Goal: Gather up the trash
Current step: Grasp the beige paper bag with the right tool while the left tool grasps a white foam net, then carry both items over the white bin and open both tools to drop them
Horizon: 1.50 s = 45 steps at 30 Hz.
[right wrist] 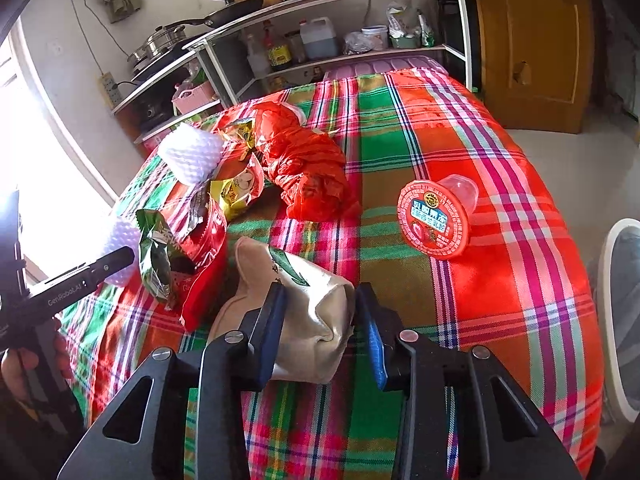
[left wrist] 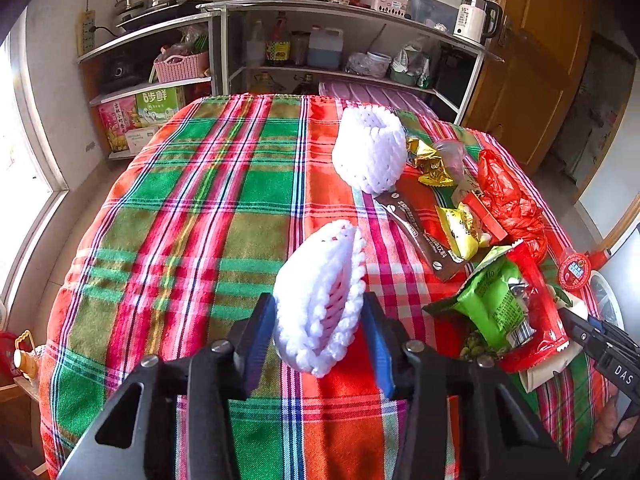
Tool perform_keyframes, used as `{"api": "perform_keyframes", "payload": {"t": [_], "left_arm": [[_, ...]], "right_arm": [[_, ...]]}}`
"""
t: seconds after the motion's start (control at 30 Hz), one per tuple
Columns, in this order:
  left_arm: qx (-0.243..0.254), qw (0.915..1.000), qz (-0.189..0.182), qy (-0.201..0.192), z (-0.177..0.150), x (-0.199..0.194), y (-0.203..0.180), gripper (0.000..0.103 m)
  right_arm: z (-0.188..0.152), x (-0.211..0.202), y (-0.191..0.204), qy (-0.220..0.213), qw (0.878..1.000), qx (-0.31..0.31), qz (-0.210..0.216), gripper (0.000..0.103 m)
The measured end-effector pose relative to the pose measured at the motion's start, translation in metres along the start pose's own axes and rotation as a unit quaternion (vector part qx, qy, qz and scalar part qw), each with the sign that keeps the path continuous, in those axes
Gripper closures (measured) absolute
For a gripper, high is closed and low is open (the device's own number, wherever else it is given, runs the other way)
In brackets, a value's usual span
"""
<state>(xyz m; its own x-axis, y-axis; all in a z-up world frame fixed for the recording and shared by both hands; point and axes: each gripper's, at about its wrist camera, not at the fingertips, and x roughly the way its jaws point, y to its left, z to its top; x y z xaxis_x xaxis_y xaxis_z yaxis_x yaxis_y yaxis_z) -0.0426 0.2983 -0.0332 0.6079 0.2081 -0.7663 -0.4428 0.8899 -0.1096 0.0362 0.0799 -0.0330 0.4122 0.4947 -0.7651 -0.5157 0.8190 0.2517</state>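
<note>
My left gripper is shut on a white foam fruit net and holds it above the plaid tablecloth. A second white foam net stands farther back. My right gripper is shut on a crumpled beige paper cup that rests on the cloth. Beside it lie a green snack bag, a red wrapper, a yellow packet, a red plastic bag and a red-lidded jelly cup. The trash pile also shows in the left wrist view.
Metal shelves with bottles, pans and a kettle stand behind the table. A wooden door is at the back right. A window is at the left. A white round object stands by the table's right edge.
</note>
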Motion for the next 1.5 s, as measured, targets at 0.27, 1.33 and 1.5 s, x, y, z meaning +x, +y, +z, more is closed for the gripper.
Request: {"api": "perform_keyframes", "payload": {"t": [0.27,1.33,1.5], "left_arm": [[0.008,0.9997,-0.013,-0.017,-0.002,-0.013,-0.006,0.072],[0.143,0.9768,-0.143,-0.070,0.002,-0.064,-0.177,0.074],[0.167,0.9673,-0.179,-0.065,0.004,-0.060,-0.222,0.074]], "right_arm": [[-0.004,-0.011,-0.002,-0.018,1.000,0.003,-0.003,0.072],[-0.021,-0.134,-0.094,-0.145,0.979,0.112,-0.087,0.074],[-0.028,-0.159,-0.126,-0.161,0.970,0.135,-0.125,0.074]]}}
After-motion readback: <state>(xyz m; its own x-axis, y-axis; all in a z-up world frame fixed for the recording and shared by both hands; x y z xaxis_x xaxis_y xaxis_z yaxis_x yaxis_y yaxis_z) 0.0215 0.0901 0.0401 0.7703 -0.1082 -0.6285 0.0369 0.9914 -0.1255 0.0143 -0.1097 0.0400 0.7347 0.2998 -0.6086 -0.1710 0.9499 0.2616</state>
